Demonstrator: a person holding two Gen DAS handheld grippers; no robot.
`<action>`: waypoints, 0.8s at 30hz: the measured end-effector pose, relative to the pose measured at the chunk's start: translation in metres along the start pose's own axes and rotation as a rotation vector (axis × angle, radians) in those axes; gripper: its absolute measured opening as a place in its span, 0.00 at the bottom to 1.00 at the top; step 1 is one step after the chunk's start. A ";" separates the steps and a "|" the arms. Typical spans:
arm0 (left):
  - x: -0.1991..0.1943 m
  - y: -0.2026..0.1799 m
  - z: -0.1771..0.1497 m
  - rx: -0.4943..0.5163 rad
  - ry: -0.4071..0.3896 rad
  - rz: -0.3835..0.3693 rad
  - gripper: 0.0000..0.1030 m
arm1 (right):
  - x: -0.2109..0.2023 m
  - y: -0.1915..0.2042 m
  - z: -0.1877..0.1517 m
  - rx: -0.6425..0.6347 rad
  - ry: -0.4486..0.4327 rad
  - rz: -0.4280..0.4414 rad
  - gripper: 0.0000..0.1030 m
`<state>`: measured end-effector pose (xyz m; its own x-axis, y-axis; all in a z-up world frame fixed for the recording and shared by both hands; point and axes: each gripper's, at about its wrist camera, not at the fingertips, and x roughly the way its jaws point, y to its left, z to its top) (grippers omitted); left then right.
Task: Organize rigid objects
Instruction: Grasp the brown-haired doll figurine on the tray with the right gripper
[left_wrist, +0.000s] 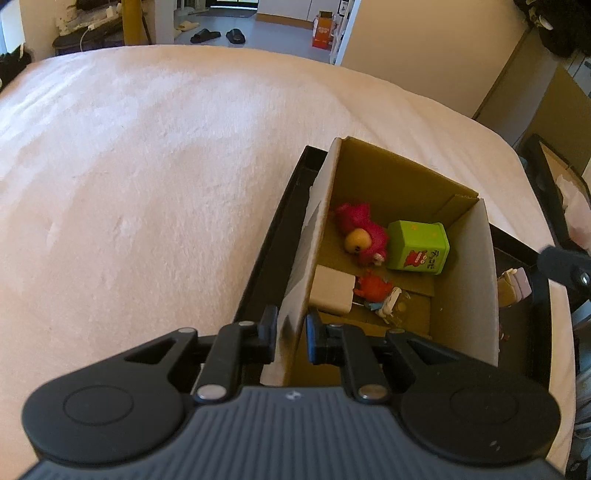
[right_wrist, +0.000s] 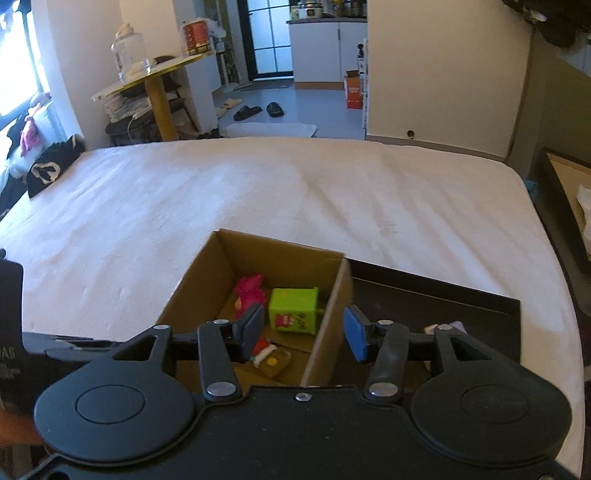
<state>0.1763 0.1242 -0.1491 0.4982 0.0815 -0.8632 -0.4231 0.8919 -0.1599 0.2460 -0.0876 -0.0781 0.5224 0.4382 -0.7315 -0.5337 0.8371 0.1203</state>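
Left hand-held gripper (left_wrist: 291, 334): its two black fingers sit one on each side of the left wall of the cardboard box (left_wrist: 463, 280), near the corner closest to us. They are close together with the wall between them, and they seem to pinch it. It points forward and down.
Right hand-held gripper (right_wrist: 303, 334): its fingers stand wide apart and hold nothing. The left pad is over the inside of the box and the blue right pad is outside, so the box's right wall is in the gap. I cannot tell if a pad touches the wall.
Cardboard box: it is open at the top and sits on the bed (left_wrist: 147, 184), at the near right part. Its long side runs away from us.
Black tray (right_wrist: 436, 299): it lies flat under and beside the box, sticking out on both sides.
White block (left_wrist: 332, 295): it is in the near left part of the box floor.
Small red toy (left_wrist: 373, 288): it lies just beside the white block.
Pink plush toy (left_wrist: 364, 230): it lies on its side farther back, with its yellow face toward us.
Green box (left_wrist: 419, 247): it lies tipped over just beside the pink plush toy, on its right.
Bed: it has a pale cover and spreads far past the box.
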 end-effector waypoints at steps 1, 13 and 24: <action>-0.001 -0.002 0.000 0.007 -0.003 0.006 0.14 | -0.002 -0.004 -0.002 0.003 -0.004 -0.002 0.52; -0.005 -0.024 0.001 0.058 0.015 0.066 0.29 | -0.007 -0.060 -0.029 0.126 -0.040 -0.012 0.74; -0.004 -0.041 0.005 0.115 -0.002 0.166 0.70 | 0.011 -0.092 -0.061 0.230 -0.071 -0.013 0.82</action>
<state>0.1950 0.0893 -0.1364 0.4305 0.2321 -0.8722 -0.4100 0.9112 0.0401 0.2604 -0.1796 -0.1383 0.5779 0.4415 -0.6864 -0.3650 0.8921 0.2665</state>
